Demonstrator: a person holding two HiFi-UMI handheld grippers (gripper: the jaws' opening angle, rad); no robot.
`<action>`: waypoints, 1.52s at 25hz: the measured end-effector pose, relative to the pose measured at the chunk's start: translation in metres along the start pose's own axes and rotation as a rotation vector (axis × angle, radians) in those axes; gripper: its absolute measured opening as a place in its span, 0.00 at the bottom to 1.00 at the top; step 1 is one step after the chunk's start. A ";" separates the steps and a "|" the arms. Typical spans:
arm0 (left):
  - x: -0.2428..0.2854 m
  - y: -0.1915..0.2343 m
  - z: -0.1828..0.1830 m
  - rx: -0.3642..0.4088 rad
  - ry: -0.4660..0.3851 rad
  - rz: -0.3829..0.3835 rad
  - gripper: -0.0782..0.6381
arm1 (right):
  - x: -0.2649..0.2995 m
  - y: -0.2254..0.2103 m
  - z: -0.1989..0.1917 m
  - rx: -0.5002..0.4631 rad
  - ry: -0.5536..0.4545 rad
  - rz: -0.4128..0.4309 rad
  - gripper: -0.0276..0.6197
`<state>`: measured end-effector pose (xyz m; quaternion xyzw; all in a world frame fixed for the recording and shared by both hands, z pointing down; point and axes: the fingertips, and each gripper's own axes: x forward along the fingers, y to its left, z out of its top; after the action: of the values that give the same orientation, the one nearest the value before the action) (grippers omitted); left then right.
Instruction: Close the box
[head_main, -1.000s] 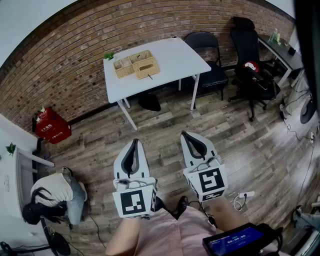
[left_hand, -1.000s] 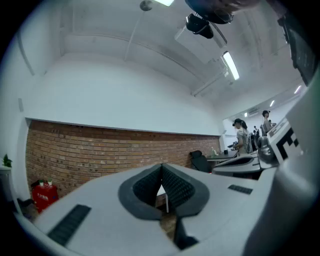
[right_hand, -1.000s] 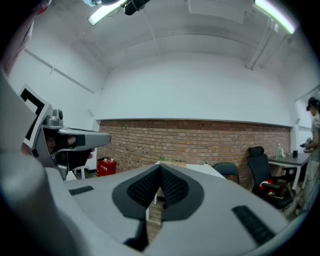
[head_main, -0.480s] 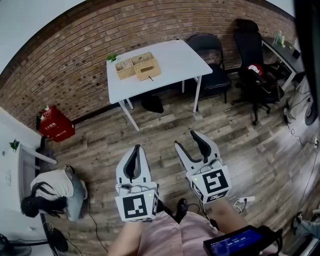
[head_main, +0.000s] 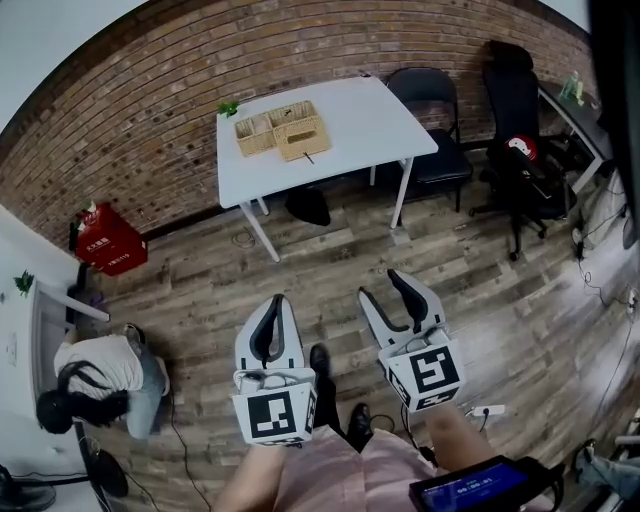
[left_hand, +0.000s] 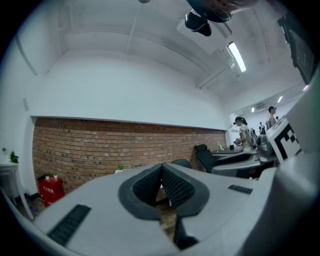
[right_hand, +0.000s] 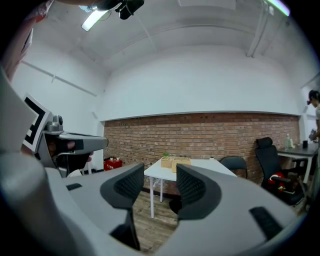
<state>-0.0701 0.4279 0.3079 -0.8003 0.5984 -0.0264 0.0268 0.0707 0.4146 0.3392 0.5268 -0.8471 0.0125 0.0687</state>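
The wicker box (head_main: 302, 137) sits on a white table (head_main: 350, 115) by the brick wall, with a second open wicker basket (head_main: 262, 129) beside it. Both grippers hang over the wooden floor, well short of the table. My left gripper (head_main: 270, 304) is shut with its pads touching and nothing held; its own view shows the same (left_hand: 161, 173). My right gripper (head_main: 383, 286) has a gap between its jaws, which are closing on nothing. In the right gripper view the box (right_hand: 180, 161) and table show far off between the jaws (right_hand: 159, 181).
A folding chair (head_main: 432, 98) and a black office chair (head_main: 522, 125) stand right of the table. A dark bag (head_main: 305, 206) lies under it. A red case (head_main: 108, 240) is at the wall. A crouched person (head_main: 92, 372) is left. A power strip (head_main: 488, 410) lies right.
My right gripper's jaws went from shut to apart. Both grippers have dropped slightly lower in the head view, and the table has shifted a little to the right.
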 end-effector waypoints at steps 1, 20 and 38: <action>0.009 0.005 -0.003 -0.002 0.003 0.002 0.12 | 0.009 -0.003 -0.002 0.000 0.006 -0.001 0.36; 0.208 0.114 0.008 -0.005 -0.043 -0.065 0.12 | 0.217 -0.057 0.039 -0.030 -0.003 -0.065 0.32; 0.320 0.116 -0.042 -0.005 0.068 -0.103 0.12 | 0.306 -0.130 0.013 0.020 0.049 -0.076 0.31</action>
<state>-0.0942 0.0880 0.3439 -0.8288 0.5569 -0.0537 0.0031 0.0527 0.0833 0.3594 0.5586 -0.8245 0.0313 0.0847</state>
